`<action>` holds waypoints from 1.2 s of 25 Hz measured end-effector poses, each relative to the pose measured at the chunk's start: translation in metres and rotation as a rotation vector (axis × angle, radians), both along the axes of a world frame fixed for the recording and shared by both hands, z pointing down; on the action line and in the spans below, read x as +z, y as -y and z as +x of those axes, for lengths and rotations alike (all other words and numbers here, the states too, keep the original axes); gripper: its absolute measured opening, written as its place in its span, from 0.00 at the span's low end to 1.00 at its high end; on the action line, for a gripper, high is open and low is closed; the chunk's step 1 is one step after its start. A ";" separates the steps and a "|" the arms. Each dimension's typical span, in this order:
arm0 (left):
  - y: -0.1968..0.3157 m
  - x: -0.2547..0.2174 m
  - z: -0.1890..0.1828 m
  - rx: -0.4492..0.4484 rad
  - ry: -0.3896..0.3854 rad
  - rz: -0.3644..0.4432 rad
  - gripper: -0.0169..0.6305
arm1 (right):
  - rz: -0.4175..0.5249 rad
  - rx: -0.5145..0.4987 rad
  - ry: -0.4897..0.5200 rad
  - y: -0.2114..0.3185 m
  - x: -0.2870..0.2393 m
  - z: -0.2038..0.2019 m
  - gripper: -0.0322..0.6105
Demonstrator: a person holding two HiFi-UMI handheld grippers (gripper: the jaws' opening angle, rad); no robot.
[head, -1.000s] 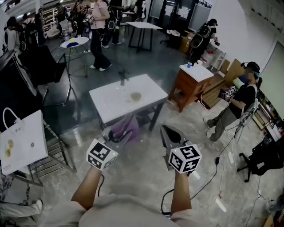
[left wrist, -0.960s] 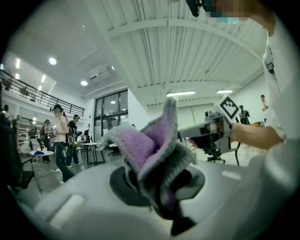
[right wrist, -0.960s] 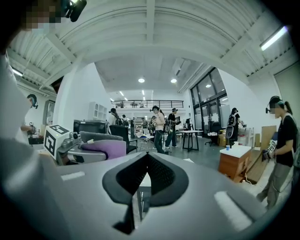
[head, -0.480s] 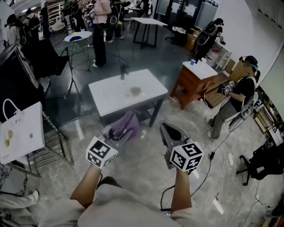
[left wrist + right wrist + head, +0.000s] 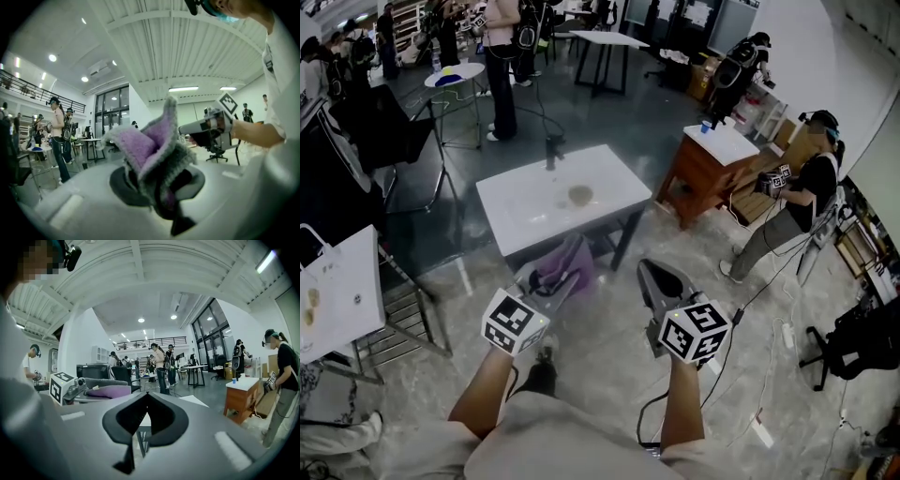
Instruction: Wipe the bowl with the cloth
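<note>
The left claw (image 5: 555,279) is held out level above a pale marbled floor (image 5: 600,384). Its jaws are clamped on a bunched purple and grey cloth (image 5: 569,265), which sticks up from between them in soft folds. Beyond it, further from the person, stands a white desk (image 5: 520,211). A small tan bowl (image 5: 580,195) sits near the middle of the desk, well apart from the cloth and both claws. To the right of the cloth, the right claw (image 5: 645,272) is held out alongside, its dark jaws pressed together with nothing between them. Further right is a wooden cabinet (image 5: 698,178) with a white top carrying a blue cup (image 5: 705,126). A person (image 5: 792,211) stands beside it.
</note>
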State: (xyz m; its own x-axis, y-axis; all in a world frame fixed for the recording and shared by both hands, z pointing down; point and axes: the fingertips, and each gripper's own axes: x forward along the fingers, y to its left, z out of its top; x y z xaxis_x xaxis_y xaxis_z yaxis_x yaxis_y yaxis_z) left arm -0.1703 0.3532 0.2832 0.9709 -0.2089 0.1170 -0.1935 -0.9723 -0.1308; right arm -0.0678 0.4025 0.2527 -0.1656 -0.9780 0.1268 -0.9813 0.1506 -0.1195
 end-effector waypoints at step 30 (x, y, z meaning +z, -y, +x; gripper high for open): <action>0.336 -0.013 0.099 0.003 -0.021 0.010 0.14 | 0.031 -0.048 -0.144 0.339 -0.005 0.081 0.06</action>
